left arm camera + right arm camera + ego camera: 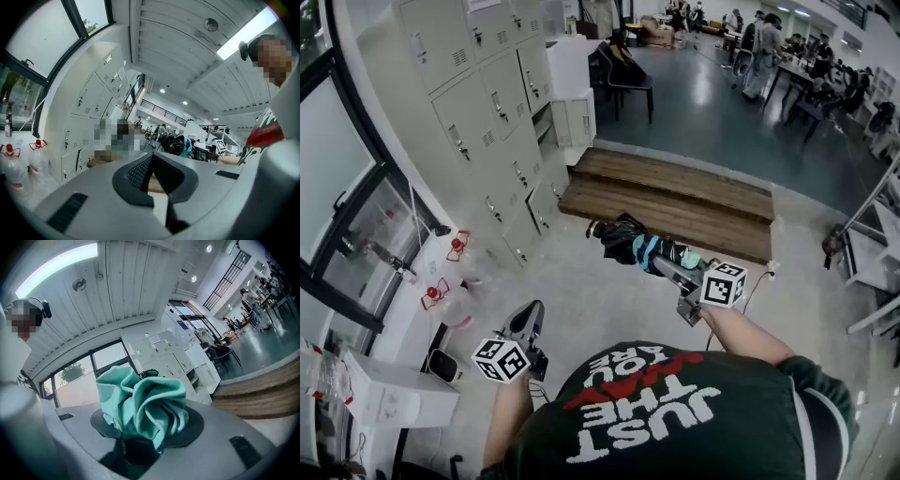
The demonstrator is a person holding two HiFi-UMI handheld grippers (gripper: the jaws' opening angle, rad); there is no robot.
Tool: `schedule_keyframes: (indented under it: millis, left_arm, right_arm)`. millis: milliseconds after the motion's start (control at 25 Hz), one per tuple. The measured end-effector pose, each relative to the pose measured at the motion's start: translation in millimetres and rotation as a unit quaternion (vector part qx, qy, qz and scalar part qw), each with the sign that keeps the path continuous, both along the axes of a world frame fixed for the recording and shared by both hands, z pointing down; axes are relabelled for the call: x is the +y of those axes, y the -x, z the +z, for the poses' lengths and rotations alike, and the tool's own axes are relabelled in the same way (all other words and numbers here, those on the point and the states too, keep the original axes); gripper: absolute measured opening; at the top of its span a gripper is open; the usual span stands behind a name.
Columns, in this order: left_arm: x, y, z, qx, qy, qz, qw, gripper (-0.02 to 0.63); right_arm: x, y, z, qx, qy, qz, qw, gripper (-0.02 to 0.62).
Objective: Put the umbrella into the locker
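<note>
A folded umbrella (pixel 630 244), black with teal fabric, is held out level in front of me over the floor. My right gripper (pixel 664 262) is shut on it. In the right gripper view the bunched teal cloth of the umbrella (pixel 145 401) fills the space between the jaws. My left gripper (pixel 528 321) is lower left, near my body, shut with nothing in it. The left gripper (pixel 151 163) points toward the room, and the umbrella (pixel 176 143) shows at its right. The grey lockers (pixel 487 103) line the left wall. One locker (pixel 555 127) near the far end stands open.
A low wooden step (pixel 675 202) lies ahead beyond the umbrella. Water bottles (pixel 441 295) with red caps stand by the window at left, and a white box (pixel 394 394) below them. A chair (pixel 628 80) and people at tables are at the back. A white rack (pixel 872 262) is at right.
</note>
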State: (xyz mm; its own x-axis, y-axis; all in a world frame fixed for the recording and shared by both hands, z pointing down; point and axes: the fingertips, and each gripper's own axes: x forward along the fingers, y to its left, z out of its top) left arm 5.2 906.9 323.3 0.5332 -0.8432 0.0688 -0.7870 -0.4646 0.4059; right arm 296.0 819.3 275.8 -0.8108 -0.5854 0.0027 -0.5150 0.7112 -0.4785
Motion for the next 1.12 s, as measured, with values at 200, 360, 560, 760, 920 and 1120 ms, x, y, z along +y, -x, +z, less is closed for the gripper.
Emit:
schedule_keyframes:
  millis: [200,360,560,760,920,1120]
  left_arm:
    - [6.5,28.9,2.0,0.006,-0.003,-0.001,1.0000,0.008]
    - [18.6,69.5,7.0,0.008,0.000,-0.008,0.9999,0.008]
    - [30.4,123.6,14.7,0.005,0.003,-0.015,0.9999,0.008]
    - [30.1,159.4,18.6,0.005,0.001,-0.013,0.9999,0.008]
    - [20.4,169.3,18.1,0.014,0.004,-0.017,0.9997,0.008]
    - [-2.9,164.3,22.8,0.011,0.008,-0.014,0.9998,0.008]
  right_arm:
    - [1.7,25.2,-1.5,-0.008,0.005,0.001,1.000,0.221]
    - [4.2,52.6,-3.8,-0.023,0.011,0.006,1.000,0.221]
    - [8.5,88.0,-5.1,-0.030,0.010,0.015,0.999,0.221]
    - [7.7,118.6,-2.3,-0.021,0.011,0.019,1.000,0.221]
    - [-1.2,134.4,-0.3,-0.012,0.012,0.010,1.000,0.221]
    - [-31.9,141.2,1.9,-0.012,0.012,0.000,1.000,0.221]
